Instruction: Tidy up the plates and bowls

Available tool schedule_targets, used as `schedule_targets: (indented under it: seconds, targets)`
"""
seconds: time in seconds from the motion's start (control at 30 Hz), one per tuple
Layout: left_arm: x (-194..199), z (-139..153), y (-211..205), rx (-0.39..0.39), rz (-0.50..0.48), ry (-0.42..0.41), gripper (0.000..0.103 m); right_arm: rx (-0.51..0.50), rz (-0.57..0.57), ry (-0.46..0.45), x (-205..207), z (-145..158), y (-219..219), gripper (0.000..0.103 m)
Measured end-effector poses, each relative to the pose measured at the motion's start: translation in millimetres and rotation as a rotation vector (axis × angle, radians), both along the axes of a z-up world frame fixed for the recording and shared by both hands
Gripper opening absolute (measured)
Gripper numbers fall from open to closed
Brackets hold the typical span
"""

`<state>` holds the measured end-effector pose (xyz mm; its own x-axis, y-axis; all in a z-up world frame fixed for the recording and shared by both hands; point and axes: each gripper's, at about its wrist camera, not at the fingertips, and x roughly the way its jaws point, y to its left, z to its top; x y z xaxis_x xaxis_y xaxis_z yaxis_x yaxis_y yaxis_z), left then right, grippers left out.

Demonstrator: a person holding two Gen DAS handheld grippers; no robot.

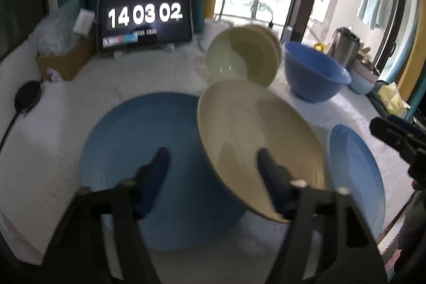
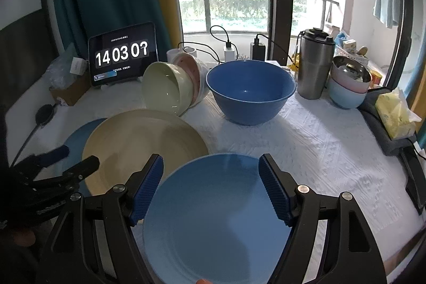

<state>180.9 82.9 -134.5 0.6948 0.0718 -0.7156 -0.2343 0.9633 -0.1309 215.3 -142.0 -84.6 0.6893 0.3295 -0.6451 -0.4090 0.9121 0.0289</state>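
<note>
On a table covered with a white textured cloth [image 2: 306,140], the left gripper [image 1: 213,159] hangs with its jaws partly spread over a large blue plate [image 1: 138,140] near the front left edge; a tilted cream plate [image 1: 255,129] overlaps that plate, its rim against the gripper's right finger, though whether it is pinched cannot be told. The right gripper [image 2: 211,185] holds its jaws spread wide above a second blue plate [image 2: 213,220] at the front edge. Toward the back edge stand a deep blue bowl [image 2: 250,89] and a tipped green bowl [image 2: 165,89].
</note>
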Motion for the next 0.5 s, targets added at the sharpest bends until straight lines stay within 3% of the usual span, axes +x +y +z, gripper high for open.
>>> schedule_targets:
  seconds: [0.03, 0.2, 0.27, 0.5]
  targets:
    - [3.6, -3.9, 1.7, -0.011, 0.003, 0.018, 0.05, -0.001, 0.0, 0.002, 2.6, -0.6, 1.3, 0.077]
    - [11.1, -12.9, 4.2, -0.043, -0.007, 0.044, 0.036, -0.001, -0.003, 0.017, 13.0, -4.6, 3.4, 0.077]
    - [13.1, -13.4, 2.3, -0.052, -0.023, 0.04, 0.025, -0.001, -0.005, 0.024, 14.7, -6.9, 3.8, 0.077]
    - [10.7, -3.7, 12.5, -0.085, -0.003, 0.002, 0.009, -0.006, -0.004, 0.039, 21.2, -10.8, 7.9, 0.077]
